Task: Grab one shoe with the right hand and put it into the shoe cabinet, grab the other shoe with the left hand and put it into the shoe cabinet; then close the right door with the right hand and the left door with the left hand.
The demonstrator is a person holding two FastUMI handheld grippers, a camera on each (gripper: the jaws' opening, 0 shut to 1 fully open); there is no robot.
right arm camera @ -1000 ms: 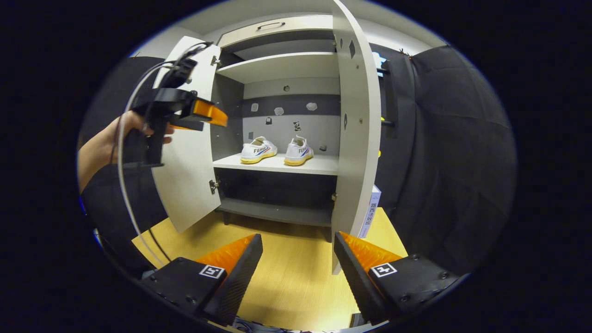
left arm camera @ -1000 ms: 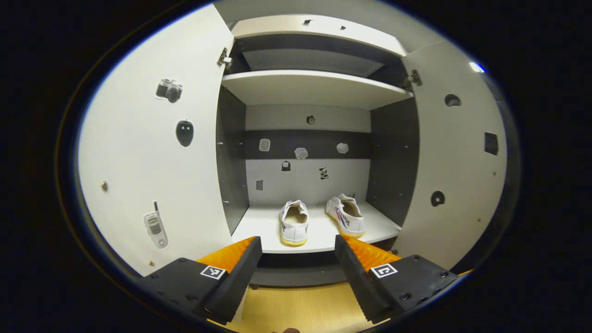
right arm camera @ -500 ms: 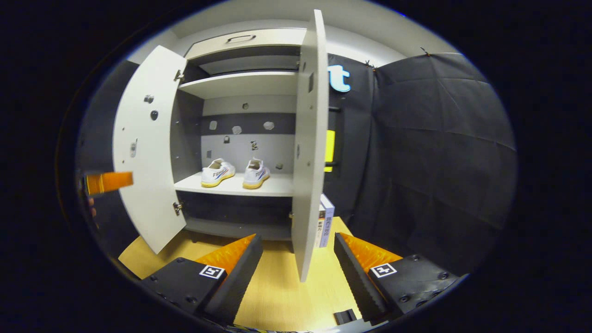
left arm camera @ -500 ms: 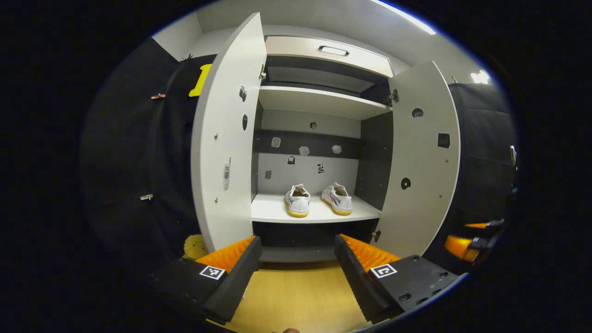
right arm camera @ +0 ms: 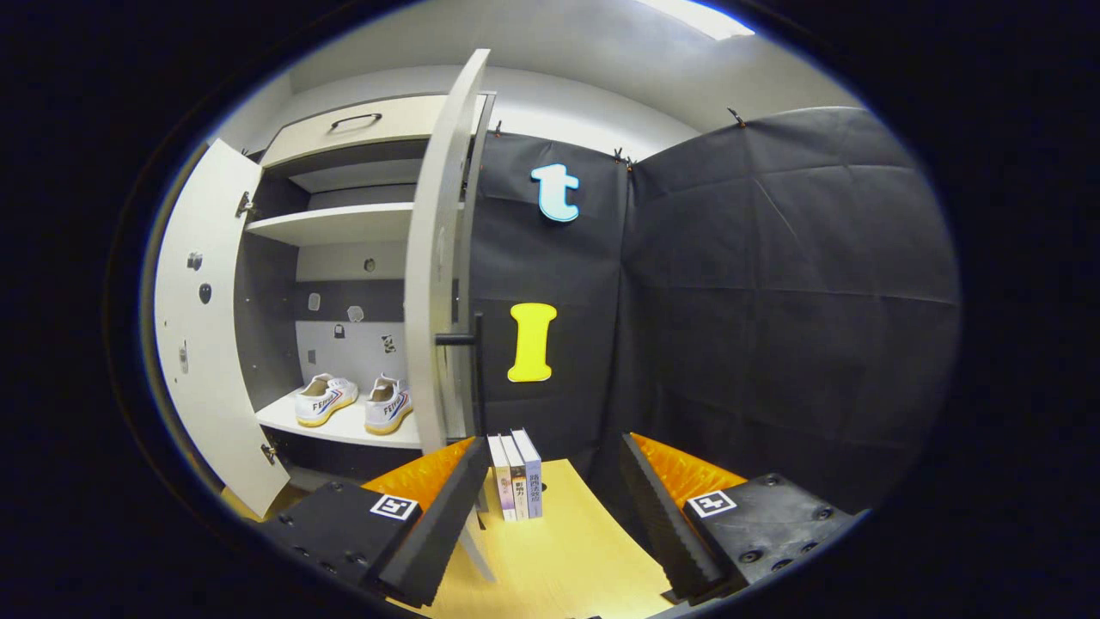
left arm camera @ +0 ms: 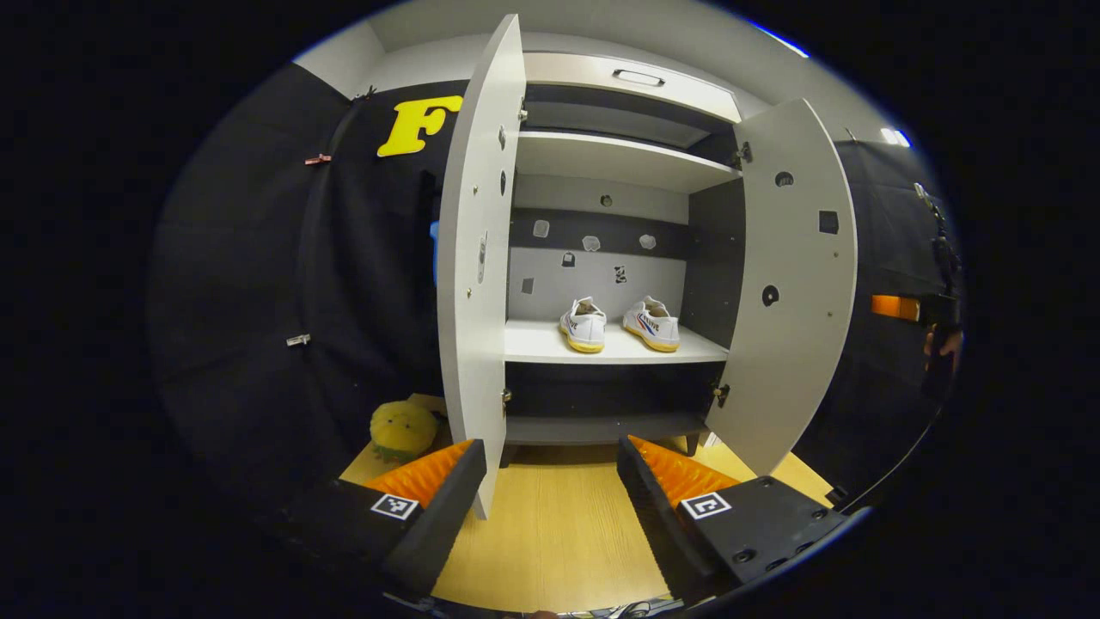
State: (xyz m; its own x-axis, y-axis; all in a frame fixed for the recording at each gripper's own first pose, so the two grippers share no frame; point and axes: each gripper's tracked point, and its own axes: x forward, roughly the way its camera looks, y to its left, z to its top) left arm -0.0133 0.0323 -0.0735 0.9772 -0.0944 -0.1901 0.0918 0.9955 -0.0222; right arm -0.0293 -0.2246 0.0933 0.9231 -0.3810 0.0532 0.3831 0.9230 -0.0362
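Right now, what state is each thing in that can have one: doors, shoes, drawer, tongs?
Left door: open.
Right door: open.
Two shoes: side by side on the cabinet shelf.
Top drawer: closed.
Left tongs: open, empty.
Right tongs: open, empty.
Books: upright beside the right door.

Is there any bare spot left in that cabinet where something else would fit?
Yes. On the shelf holding the two shoes, the stretch between the left shoe and the left door is bare. The upper shelf looks bare too. The shelf's right end beside the right shoe is tighter.
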